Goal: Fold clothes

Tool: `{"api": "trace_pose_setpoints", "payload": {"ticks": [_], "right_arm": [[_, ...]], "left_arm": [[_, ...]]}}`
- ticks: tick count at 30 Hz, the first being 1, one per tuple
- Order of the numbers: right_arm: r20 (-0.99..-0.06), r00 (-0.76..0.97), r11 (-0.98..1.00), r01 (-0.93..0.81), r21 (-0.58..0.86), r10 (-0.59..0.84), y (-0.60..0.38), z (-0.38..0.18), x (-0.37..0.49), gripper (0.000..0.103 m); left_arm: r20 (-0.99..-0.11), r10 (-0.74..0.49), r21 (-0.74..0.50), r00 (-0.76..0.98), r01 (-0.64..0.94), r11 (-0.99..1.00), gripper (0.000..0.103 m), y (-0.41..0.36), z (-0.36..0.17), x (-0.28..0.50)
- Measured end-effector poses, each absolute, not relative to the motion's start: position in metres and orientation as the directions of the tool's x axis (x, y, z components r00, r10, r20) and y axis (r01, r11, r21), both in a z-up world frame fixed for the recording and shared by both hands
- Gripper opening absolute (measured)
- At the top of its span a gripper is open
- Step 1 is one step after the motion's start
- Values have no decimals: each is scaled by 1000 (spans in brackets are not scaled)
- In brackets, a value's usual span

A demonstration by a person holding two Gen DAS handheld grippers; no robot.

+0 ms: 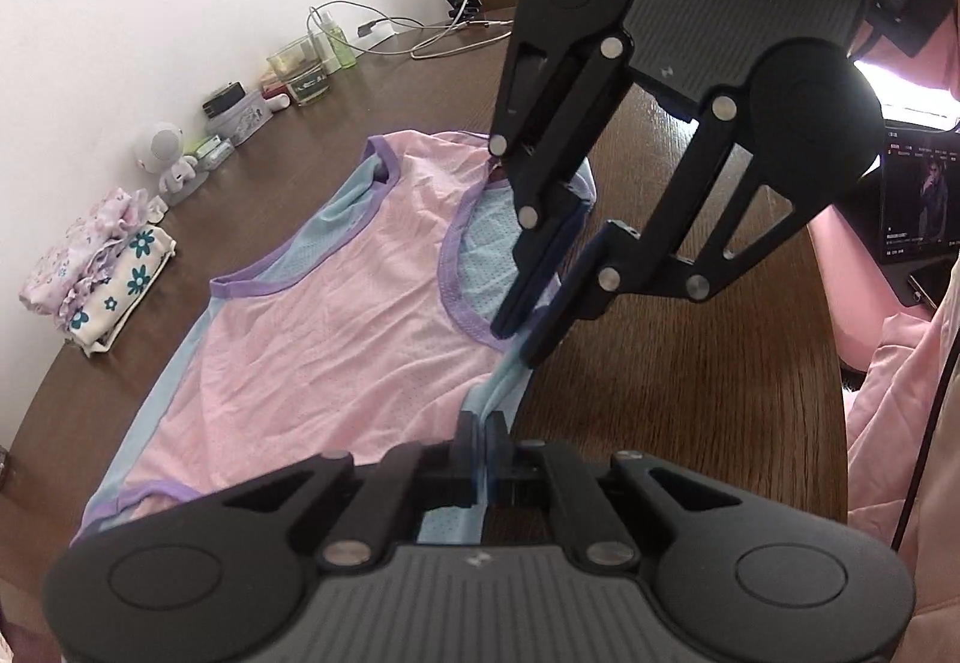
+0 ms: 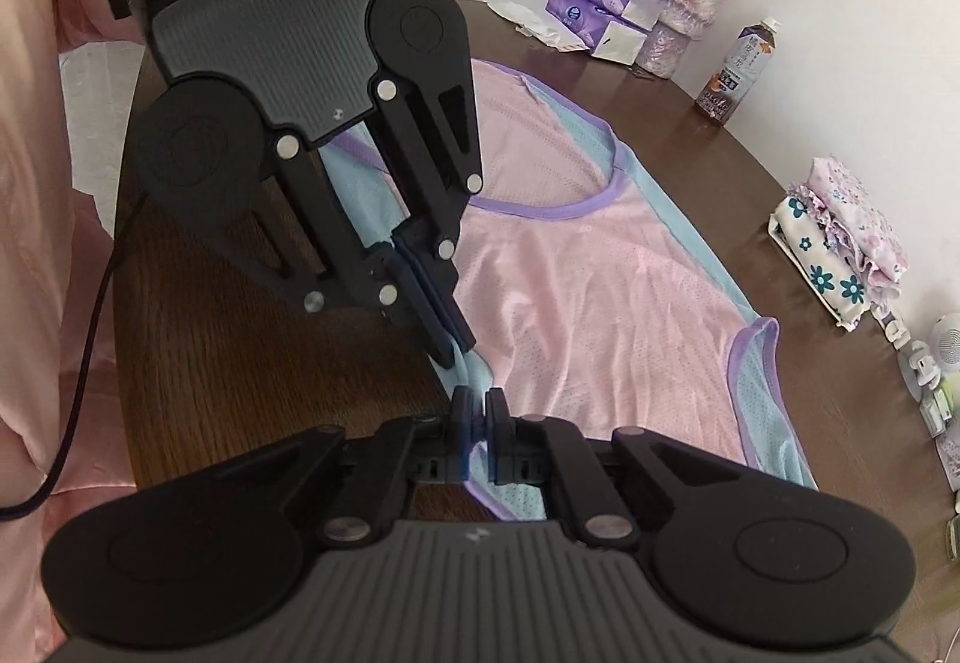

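Dark wooden counter [image 1: 690, 363], pink-and-blue mesh tank top [image 1: 312, 327] spread flat on it. Left hand-held gripper [image 1: 483, 432] and right hand-held gripper [image 2: 480, 411] both clamped on its near blue side edge. Best lifted level, edge taut, then carried across evenly.

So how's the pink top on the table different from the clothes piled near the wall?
The pink top lies spread flat; the folded clothes sit stacked. The pink top is plain with purple trim; the folded clothes are flower-printed. Left gripper and right gripper both pinch the pink top's edge; the folded clothes lie untouched. Both rest on the table.
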State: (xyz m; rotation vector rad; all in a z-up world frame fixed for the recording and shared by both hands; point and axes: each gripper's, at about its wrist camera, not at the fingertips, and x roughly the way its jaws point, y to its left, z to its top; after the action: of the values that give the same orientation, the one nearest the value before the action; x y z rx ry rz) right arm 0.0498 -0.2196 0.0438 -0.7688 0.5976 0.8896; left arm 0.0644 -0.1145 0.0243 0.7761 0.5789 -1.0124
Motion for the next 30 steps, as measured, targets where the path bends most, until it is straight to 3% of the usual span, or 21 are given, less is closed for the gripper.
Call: {"api": "trace_pose_setpoints", "payload": {"ticks": [8,13,16,18,24,30], "right_arm": [[-710,523,338,-851,-402,471,-209,37,37,21],[-740,526,312,-849,-427,419,-203,22,39,21],[-745,547,322,-835,-447,383,-206,16,41,20],[-745,547,337,-833,-439,381,-209,17,42,6],[-719,565,390,-817,-423,404,-218,25,47,5],[-703,574,413,-810,-415,419,-221,29,49,5]], "left_arm": [[-736,-522,297,430,899,321,1,-114,26,64],[-730,-532,291,429,899,326,1,-111,27,64],[-729,-534,283,428,899,335,2,-108,26,64],[-729,-531,278,432,896,347,4,-105,24,64],[-729,-503,307,464,878,366,15,-94,19,55],[-715,-431,385,551,824,415,15,-75,14,48]]}}
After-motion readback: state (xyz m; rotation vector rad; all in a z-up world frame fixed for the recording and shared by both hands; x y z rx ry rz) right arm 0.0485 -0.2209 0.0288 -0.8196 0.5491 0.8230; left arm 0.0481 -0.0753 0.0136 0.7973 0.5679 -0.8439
